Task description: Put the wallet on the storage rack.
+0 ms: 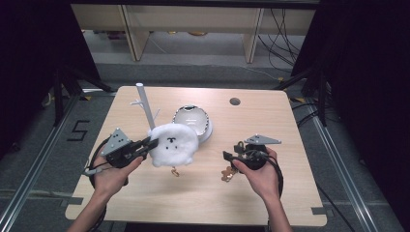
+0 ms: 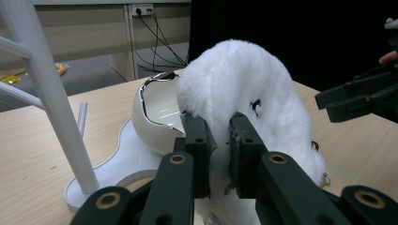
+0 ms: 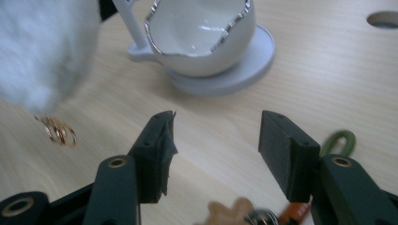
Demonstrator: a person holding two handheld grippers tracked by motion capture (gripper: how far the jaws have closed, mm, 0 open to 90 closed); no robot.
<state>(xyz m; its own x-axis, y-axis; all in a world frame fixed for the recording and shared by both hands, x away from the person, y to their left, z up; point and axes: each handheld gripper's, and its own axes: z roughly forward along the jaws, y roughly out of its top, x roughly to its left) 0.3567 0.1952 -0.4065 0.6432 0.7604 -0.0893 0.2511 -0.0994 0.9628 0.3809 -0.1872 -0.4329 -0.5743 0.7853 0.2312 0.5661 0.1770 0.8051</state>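
- The left hand-held gripper (image 2: pixel 218 140) pinches the white plush toy (image 1: pixel 173 144), held just above the desk (image 1: pixel 270 116) before the egg-shaped dish (image 1: pixel 192 121).
- It looks light, soft and squashy; a fold of fur is the best hold, and its gold ring (image 3: pixel 58 131) dangles.
- The right hand-held gripper (image 3: pixel 216 150) is spread and holds nothing.
- The smooth wooden desk sits in a dark-curtained room.

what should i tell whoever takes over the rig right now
Left gripper: shut on the fluffy white plush keychain, held above the table with its gold ring dangling.
Right gripper: open, holding nothing, hovering over the small tan bear charm lying on the wooden table.
The white stand with a cracked-egg bowl and a branched post sits behind the plush.
Done: plush lifted.
Left, probably: hang it on the post or set it in the bowl; the bear charm is untouched.
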